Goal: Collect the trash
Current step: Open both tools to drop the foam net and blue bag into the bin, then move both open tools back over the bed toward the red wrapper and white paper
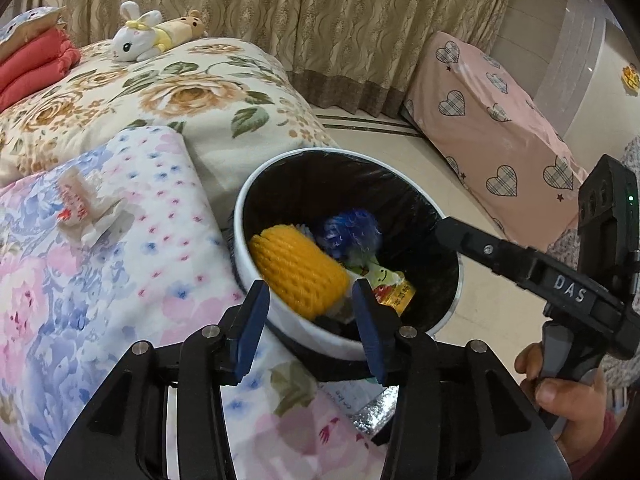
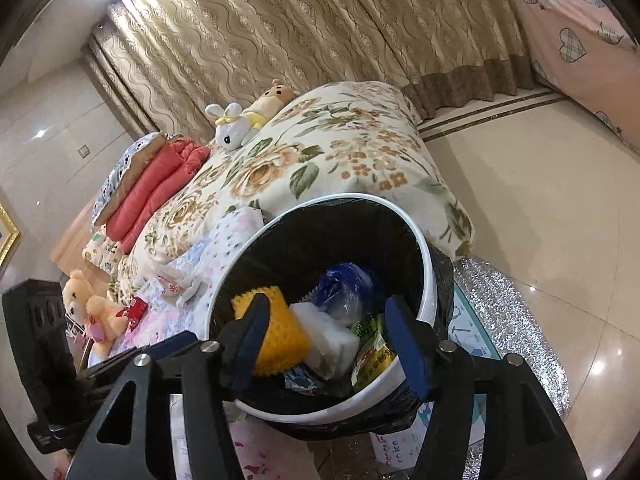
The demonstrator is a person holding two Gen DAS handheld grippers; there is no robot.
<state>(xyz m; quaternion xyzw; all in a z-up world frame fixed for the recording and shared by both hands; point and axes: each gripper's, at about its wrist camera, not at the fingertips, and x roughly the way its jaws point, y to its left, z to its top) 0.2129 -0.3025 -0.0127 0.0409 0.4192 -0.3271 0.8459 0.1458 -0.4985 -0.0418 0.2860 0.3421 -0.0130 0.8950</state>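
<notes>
Trash sits in a white bin (image 1: 256, 248) lined with a black bag (image 1: 320, 184), low and centre in both wrist views, standing at the edge of the bed. Inside lie a yellow foam net (image 1: 298, 270), a blue wad (image 1: 352, 232), a white lump (image 2: 328, 336) and printed wrappers (image 2: 370, 354).

In the left wrist view the left tongs (image 1: 310, 328) hang over the bin's near rim with jaws apart, gripping nothing; the yellow net shows in the gap below them. The right tongs (image 1: 444, 232) reach in from the right edge, a hand (image 1: 568, 400) on the handle, tips over the bin's far right rim. In the right wrist view those right tongs (image 2: 332, 340) stand wide above the bin mouth, nothing pinched between the blue pads (image 2: 404, 344).

One crumpled wrapper (image 1: 86, 208) lies on the pastel flowered quilt (image 1: 120, 280) at middle left, well apart from the bin. A red packet (image 2: 134, 312) lies by a teddy bear (image 2: 90, 308) at lower left of the right view.

To the right of the bin the tiled floor (image 2: 540, 200) lies open as far as a pink heart-print box (image 1: 492, 136); a glitter mat (image 2: 500, 300) lies under the bin. On the left the bin presses close against the quilt, with a rose blanket (image 1: 180, 92) behind and a curtain (image 1: 320, 12) beyond.
</notes>
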